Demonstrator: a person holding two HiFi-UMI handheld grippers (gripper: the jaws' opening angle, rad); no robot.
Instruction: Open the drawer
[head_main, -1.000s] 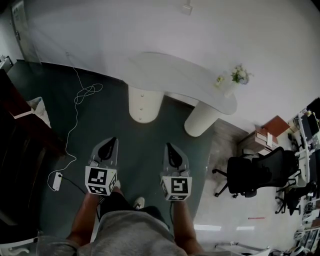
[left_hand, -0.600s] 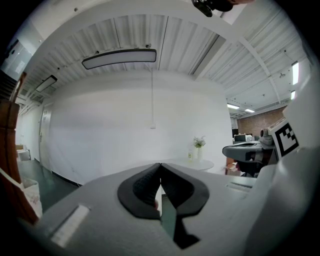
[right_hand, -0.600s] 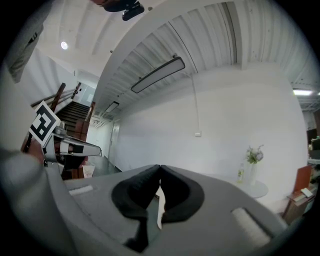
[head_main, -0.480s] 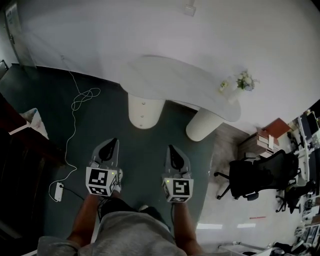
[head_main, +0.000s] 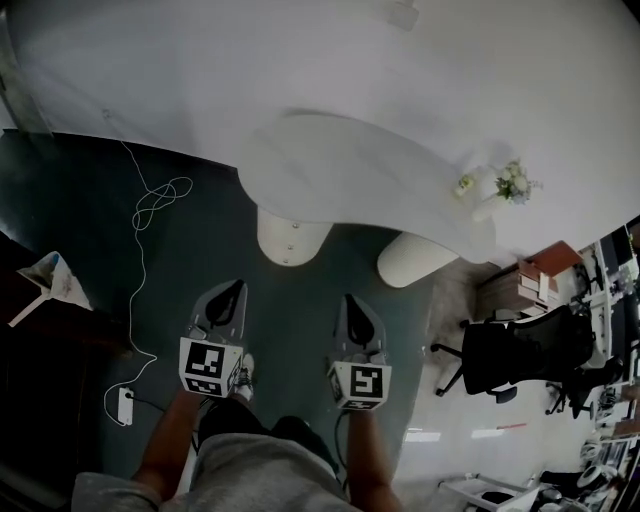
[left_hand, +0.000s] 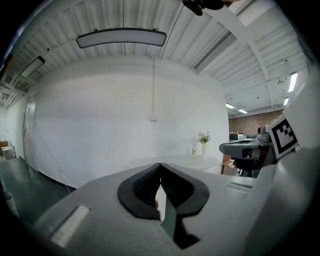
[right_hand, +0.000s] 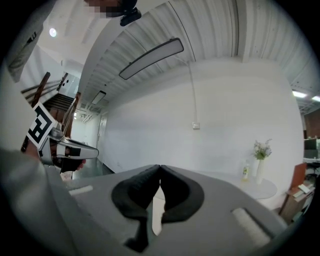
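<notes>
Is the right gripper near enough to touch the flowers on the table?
Probably not yet: the right gripper hangs over the floor, short of the table, and the flowers stand at its right end. Nothing blocks the way.

Left gripper (head_main: 230, 290), right gripper (head_main: 352, 302) carried forward; white table (head_main: 350, 170) nearer.

the table (head_main: 350, 170) is plain white on creamy white legs (head_main: 290, 240), set against a white wall (head_main: 300, 60). the floor (head_main: 80, 200) is dark teal-green, crossed by a thin white cable (head_main: 140, 240). the left gripper (head_main: 231, 292) and right gripper (head_main: 351, 303) are pale grey with black pads, each carrying a cube of black-and-white square markers. the office chair (head_main: 515, 350) is black, and the person's shorts (head_main: 250, 470) are grey.
</notes>
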